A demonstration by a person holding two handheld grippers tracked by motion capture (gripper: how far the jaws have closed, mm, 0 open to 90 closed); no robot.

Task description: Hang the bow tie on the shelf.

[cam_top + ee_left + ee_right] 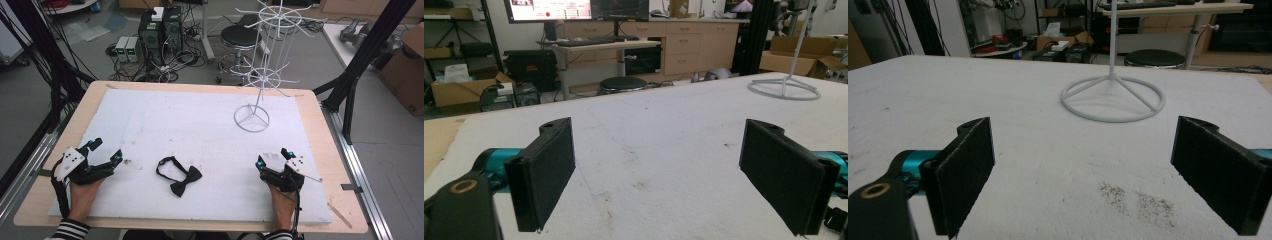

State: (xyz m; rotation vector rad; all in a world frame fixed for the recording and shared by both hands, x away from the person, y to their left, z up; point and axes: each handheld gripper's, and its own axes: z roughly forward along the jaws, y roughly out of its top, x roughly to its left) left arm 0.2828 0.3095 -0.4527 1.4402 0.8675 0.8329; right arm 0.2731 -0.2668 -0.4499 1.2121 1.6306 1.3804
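A black bow tie (178,176) with its strap looped lies on the white foam board (200,125) near the front middle. A white wire display stand (260,75) rises at the back right, its ring base (1113,97) resting on the board. My left gripper (106,151) rests at the front left, jaws wide apart and empty, left of the bow tie. In its own view the pads (544,170) frame bare board. My right gripper (272,158) rests at the front right, open and empty, pointing toward the stand's base.
The foam board lies on a wooden table (320,130). Behind the table are a black stool (240,37), computer boxes with cables (160,32) and black frame posts (365,55). Dark specks (1138,200) mark the board near the right gripper.
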